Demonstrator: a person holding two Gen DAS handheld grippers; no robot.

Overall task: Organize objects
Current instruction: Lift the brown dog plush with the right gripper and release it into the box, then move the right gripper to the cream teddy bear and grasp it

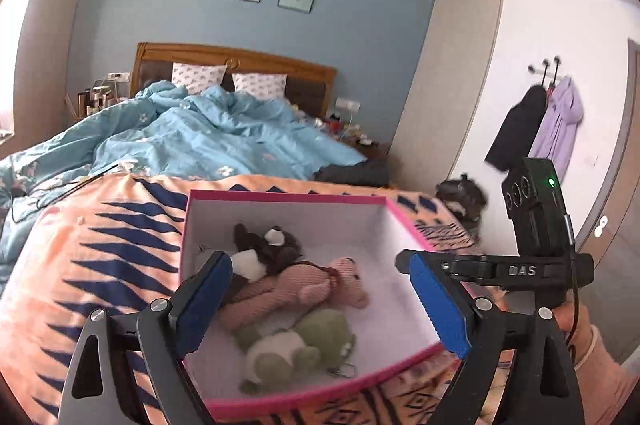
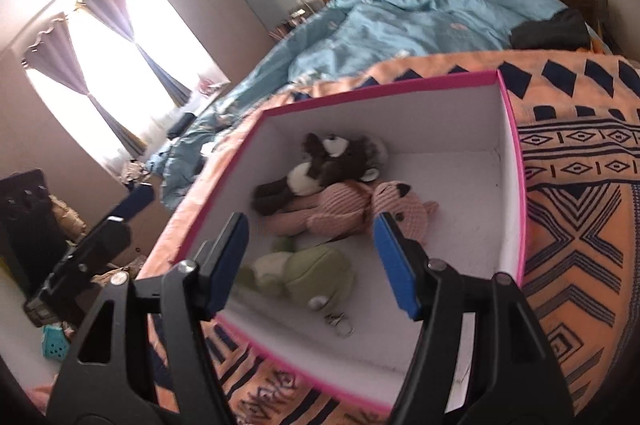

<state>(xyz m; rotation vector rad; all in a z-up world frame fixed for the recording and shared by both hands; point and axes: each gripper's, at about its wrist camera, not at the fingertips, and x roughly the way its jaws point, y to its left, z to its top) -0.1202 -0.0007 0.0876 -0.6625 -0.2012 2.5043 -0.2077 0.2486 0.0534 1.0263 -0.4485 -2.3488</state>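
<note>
Evidently, 3 plush toys [image 2: 320,201] lay inside the pink box [image 2: 516,209] on the bed; left claw [image 1: 320,305] and right claw [image 2: 316,261] hung spread, empty, suggesting near completion.

We see the box [image 1: 408,225] on the patterned blanket [image 1: 100,245] at the bed's foot. Inside it: bear plush [image 1: 268,245] farthest back, knitted plush [image 1: 296,289] touching it in the middle, frog plush [image 1: 296,349] nearest us. Duvet [image 1: 208,133] and pillows [image 1: 196,76] lie behind the box.
</note>
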